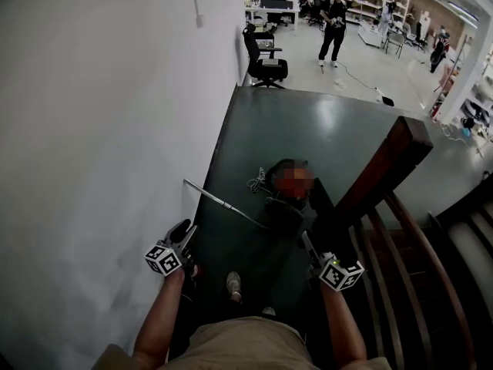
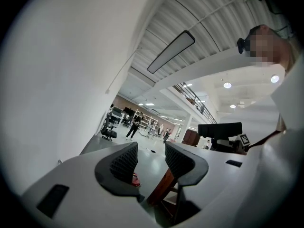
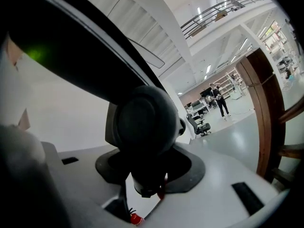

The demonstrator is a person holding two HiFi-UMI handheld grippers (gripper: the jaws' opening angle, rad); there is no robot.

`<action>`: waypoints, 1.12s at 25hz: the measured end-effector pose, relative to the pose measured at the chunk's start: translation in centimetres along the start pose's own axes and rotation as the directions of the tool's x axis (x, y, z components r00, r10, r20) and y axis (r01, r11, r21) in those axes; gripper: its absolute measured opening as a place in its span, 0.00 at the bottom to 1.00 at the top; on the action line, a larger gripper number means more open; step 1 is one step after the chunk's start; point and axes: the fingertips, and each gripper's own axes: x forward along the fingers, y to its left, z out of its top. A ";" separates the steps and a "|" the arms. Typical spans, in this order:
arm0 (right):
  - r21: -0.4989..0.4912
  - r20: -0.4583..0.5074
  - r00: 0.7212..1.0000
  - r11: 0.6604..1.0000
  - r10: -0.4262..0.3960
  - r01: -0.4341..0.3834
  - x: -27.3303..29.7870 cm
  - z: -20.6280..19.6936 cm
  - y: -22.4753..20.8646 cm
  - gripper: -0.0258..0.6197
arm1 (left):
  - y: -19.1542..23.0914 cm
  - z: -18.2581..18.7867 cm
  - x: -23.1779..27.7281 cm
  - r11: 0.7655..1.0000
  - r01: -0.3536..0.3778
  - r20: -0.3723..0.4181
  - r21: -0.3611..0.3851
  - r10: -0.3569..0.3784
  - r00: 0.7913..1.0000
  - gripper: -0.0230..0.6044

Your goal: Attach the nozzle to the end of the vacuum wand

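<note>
A thin silver vacuum wand (image 1: pixel 223 202) lies slanted on the dark floor, close to the white wall. Beside its far end sits the dark vacuum body (image 1: pixel 283 210) with a coiled cable (image 1: pixel 256 182). My right gripper (image 1: pixel 312 245) is shut on a black nozzle (image 1: pixel 320 206), which sticks out forward above the floor. In the right gripper view the nozzle's round black neck (image 3: pixel 142 122) fills the space between the jaws of the right gripper (image 3: pixel 149 170). My left gripper (image 1: pixel 183 233) hangs near the wall, short of the wand. The left gripper (image 2: pixel 151 159) stands open, with nothing between its jaws.
A white wall (image 1: pixel 100 129) runs along the left. A brown wooden stair rail (image 1: pixel 385 168) and steps (image 1: pixel 462 253) are at the right. An office chair (image 1: pixel 266 60) and a standing person (image 1: pixel 333 29) are far ahead. My shoe (image 1: pixel 233 286) is below.
</note>
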 end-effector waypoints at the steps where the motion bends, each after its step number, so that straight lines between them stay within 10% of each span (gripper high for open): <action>1: -0.004 -0.003 1.000 1.000 -0.005 0.005 1.0 0.2 0.0 0.30 | 0.9 0.5 0.7 1.000 0.006 0.002 -0.003 -0.006 1.000 0.32; 28: -0.063 0.045 0.992 0.991 -0.119 0.122 23.9 0.1 -0.5 0.30 | 23.0 7.2 12.3 0.991 0.111 0.016 -0.075 -0.110 0.994 0.32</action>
